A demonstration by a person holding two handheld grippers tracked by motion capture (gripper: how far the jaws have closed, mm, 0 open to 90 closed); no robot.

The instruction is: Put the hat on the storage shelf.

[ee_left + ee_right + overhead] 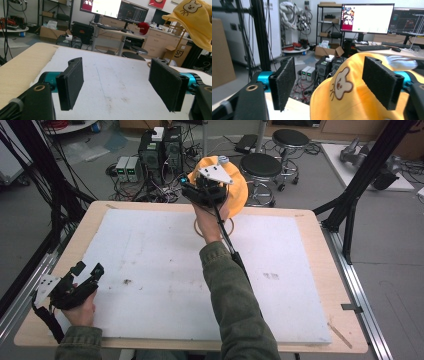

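A yellow hat (239,190) with a brown bear drawing hangs on a thin stand whose wooden ring base (229,228) rests on the board's far middle. My right gripper (202,187) is raised beside the hat's left side, held by a hand in a green sleeve. In the right gripper view the hat (347,97) lies low between the wide-apart pads (284,80), and the right gripper (332,82) is open. My left gripper (88,269) rests at the board's near left corner, open and holding nothing (120,85). From there the hat (197,20) shows high at the right.
A white foam board (150,260) covers most of the wooden table (310,220). Behind the far edge stand two black stools (261,167), computer boxes (160,150) and tangled cables. Black frame posts (350,205) flank the table. A cable (235,252) trails along the right forearm.
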